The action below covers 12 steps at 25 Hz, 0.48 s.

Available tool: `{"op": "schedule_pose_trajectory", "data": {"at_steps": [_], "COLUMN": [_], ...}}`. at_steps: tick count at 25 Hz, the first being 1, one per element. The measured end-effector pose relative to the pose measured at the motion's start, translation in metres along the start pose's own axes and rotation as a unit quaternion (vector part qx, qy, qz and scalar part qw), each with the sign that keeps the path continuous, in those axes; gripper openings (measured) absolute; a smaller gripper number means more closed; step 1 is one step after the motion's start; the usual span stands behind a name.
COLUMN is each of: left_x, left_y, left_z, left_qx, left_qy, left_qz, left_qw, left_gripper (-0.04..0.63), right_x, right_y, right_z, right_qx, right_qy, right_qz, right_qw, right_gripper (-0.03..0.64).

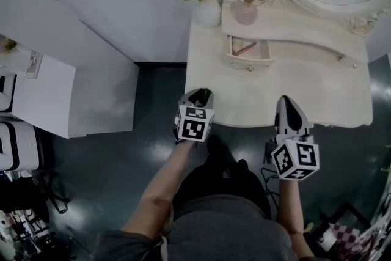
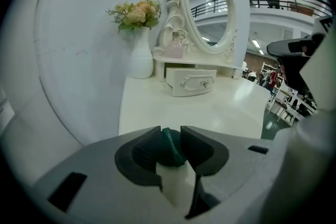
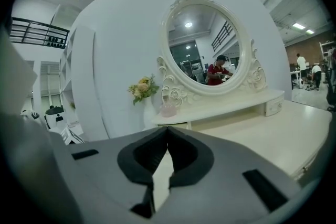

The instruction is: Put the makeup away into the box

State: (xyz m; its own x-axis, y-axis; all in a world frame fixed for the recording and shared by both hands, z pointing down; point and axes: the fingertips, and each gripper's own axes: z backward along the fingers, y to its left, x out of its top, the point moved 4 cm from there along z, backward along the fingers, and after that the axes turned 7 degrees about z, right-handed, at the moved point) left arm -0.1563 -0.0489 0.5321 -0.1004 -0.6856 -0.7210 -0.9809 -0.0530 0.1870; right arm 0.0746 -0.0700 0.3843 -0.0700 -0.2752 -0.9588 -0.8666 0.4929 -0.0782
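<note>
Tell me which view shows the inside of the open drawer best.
The head view. It looks down into the open drawer and shows a pinkish item lying inside. The left gripper view shows the drawer only from the front, its inside hidden. The right gripper view does not clearly show it.

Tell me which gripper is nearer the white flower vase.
Left. The left gripper is at the front edge of the table, directly in front of the vase; the right gripper is at the same edge, but farther off to the vase's right.
</note>
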Motion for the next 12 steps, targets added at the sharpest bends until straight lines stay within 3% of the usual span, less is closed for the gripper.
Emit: {"op": "schedule_pose_trajectory", "data": {"at_steps": [8,12], "left_x": [-0.003,-0.003], "left_y": [0.003,0.008], "left_z": [-0.006,-0.003], "left_qx": [-0.003,0.000], "left_qy": [0.020,0.016], "left_qz": [0.010,0.025], "left_qw": [0.9997,0.9996], "left_gripper": [0.092,0.040], "right_x": [0.000,0.002], "right_y": [0.004,0.007], "right_z": [-0.015,-0.019], "right_qx": [0.003,0.003], "right_qy": [0.002,0.003], "right_qz": [-0.004,-0.002], "right_qw": [1.000,1.000], "right_gripper": [0.005,0.005]}}
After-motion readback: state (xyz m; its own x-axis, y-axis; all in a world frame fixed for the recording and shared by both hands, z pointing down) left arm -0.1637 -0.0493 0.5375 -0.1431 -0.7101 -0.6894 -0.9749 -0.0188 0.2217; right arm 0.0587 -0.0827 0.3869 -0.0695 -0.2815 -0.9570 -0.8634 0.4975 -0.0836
